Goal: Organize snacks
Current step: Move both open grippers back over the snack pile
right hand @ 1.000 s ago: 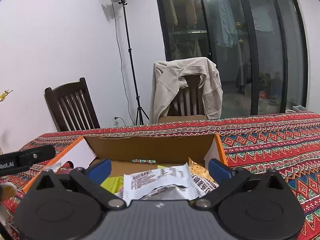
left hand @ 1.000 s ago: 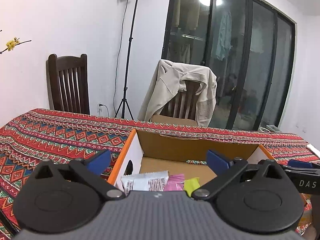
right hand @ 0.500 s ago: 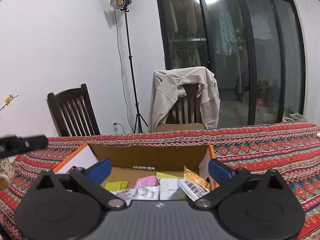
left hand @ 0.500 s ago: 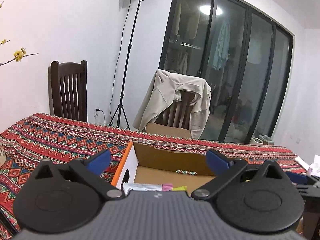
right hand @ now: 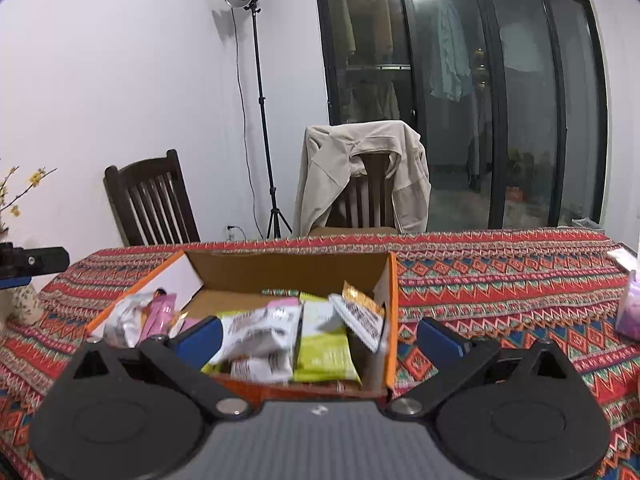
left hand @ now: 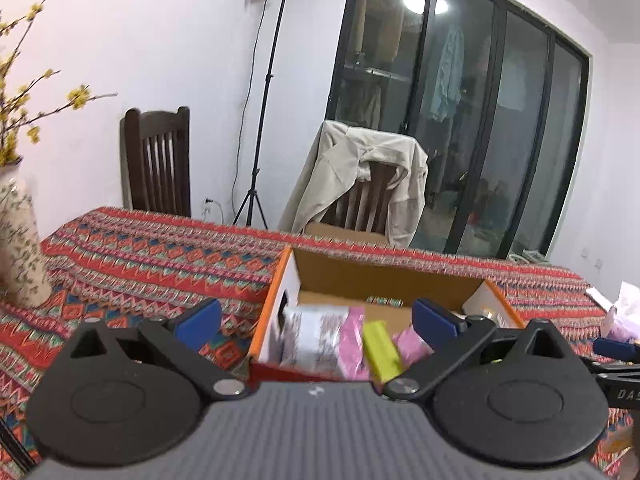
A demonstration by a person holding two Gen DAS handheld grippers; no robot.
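While both grippers hang over the near edge of the patterned tablecloth (right hand: 500,280), the cardboard box (right hand: 280,270) sits open right in front of them, orange rim up, packed with snacks.

From the right wrist view, the right gripper (right hand: 319,338) has its blue fingertips (right hand: 442,338) spread wide with nothing between them, the box showing through the gap. Inside the box: a lime-green packet (right hand: 322,346) at 12 o'clock of the gripper, a white printed packet (right hand: 256,330) just beside it toward 10 o'clock, and an orange-topped packet (right hand: 360,308) leaning against the box's right wall at 1 o'clock. A silver and pink wrapper (right hand: 138,314) lies against the left wall at 10 o'clock. Far out at 3 o'clock, a pale purple bag (right hand: 630,308) rests on the cloth, well apart from the box.

Over to the left wrist view: the left gripper (left hand: 316,318) is also spread wide and carrying nothing. The box (left hand: 384,276) lies at 12 o'clock, with a white packet (left hand: 312,332), pink wrappers (left hand: 352,344) and a yellow-green bar (left hand: 380,346) visible side by side, all a bit blurred. A patterned vase (left hand: 20,248) with yellow-blossom twigs stands on the cloth at 9 o'clock.

Beyond the table, 2 dark wooden chairs; the one at 12 o'clock wears a beige jacket (right hand: 364,172). A light stand (right hand: 256,112) rises between them.
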